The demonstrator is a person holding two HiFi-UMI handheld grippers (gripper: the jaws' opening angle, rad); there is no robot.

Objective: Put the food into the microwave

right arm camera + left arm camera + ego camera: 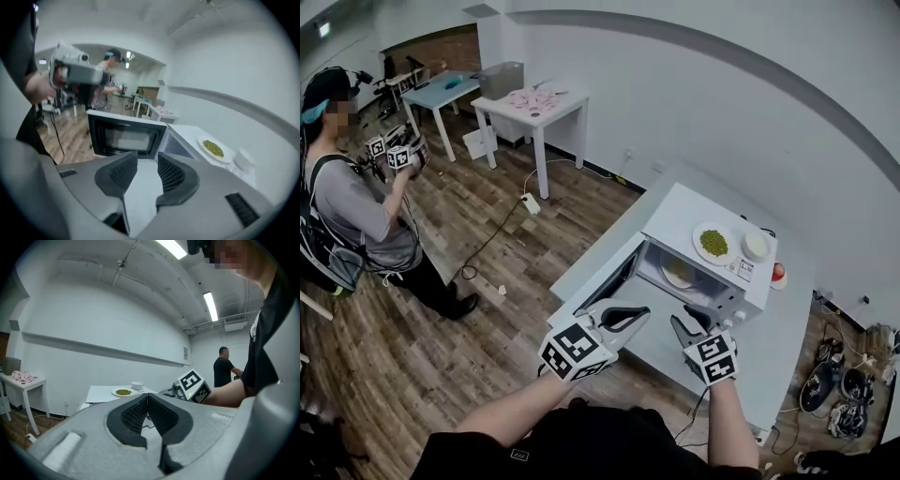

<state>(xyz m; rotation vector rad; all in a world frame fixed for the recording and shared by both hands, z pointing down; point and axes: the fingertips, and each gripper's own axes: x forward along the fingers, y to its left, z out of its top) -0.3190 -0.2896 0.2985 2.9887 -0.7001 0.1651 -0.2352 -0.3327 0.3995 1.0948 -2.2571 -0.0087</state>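
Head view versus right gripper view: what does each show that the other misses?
Head view only: a pale round disc inside the white microwave, and a small red object on the grey counter beside it. Right gripper view only: the open door with its dark window face-on, and the right gripper seen along its jaws, apart with nothing between. Both: the microwave open, with a white plate of green food and a small white bowl on top.

Standing person [366,202], white table [495,105], blue table [441,91] behind it, shoes [817,386] on floor
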